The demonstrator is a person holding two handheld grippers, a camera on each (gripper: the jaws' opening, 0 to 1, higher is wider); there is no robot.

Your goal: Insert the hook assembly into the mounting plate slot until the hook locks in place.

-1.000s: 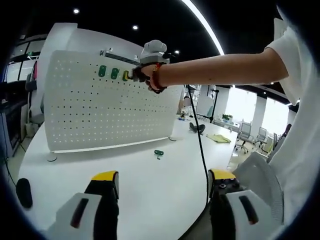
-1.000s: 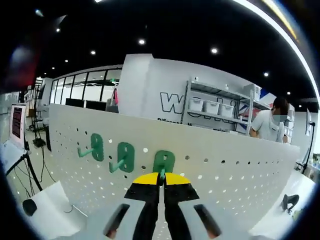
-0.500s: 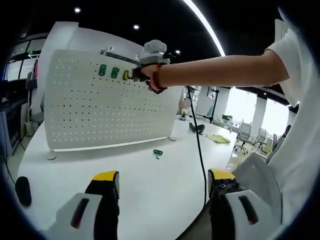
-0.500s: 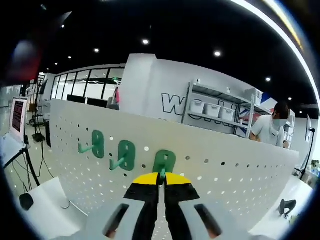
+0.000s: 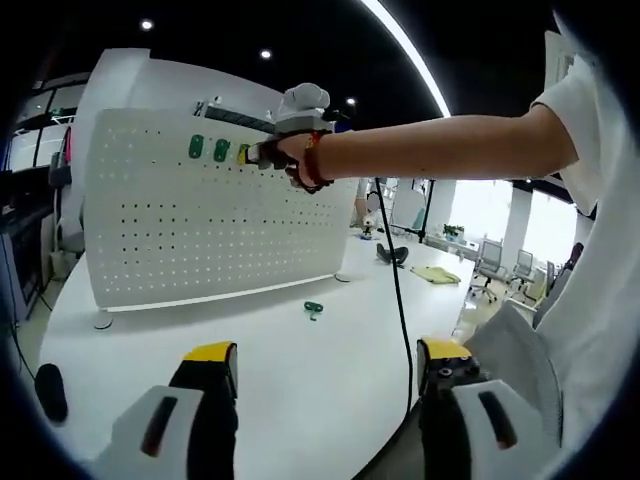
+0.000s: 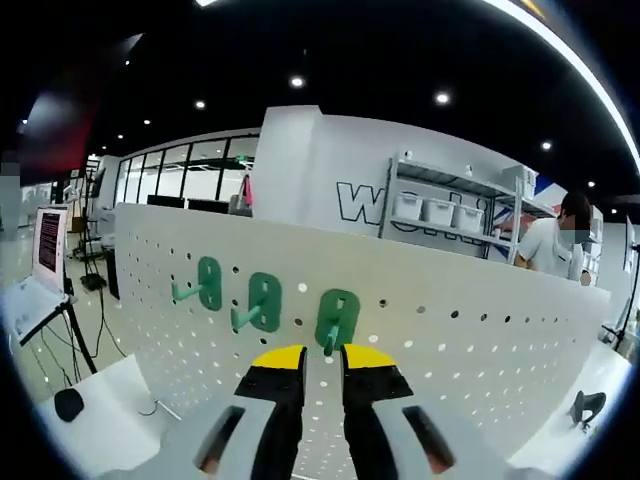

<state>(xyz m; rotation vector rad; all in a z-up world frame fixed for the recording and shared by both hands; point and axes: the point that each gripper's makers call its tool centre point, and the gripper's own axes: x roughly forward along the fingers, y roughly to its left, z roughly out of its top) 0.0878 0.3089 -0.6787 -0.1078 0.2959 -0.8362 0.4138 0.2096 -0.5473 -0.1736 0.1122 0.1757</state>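
Green hook [image 6: 337,320] sits on the pegboard [image 6: 480,330], right hand-held gripper [image 6: 323,362] slightly parted, gripping nothing.

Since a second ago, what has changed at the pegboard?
The right gripper has opened, letting go of the third green hook, which stays on the pegboard. The other two hooks, the spare hook on the table and the open left gripper are unchanged.

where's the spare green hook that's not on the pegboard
In the left gripper view the spare green hook lies on the white table, just in front of the pegboard's lower right end.
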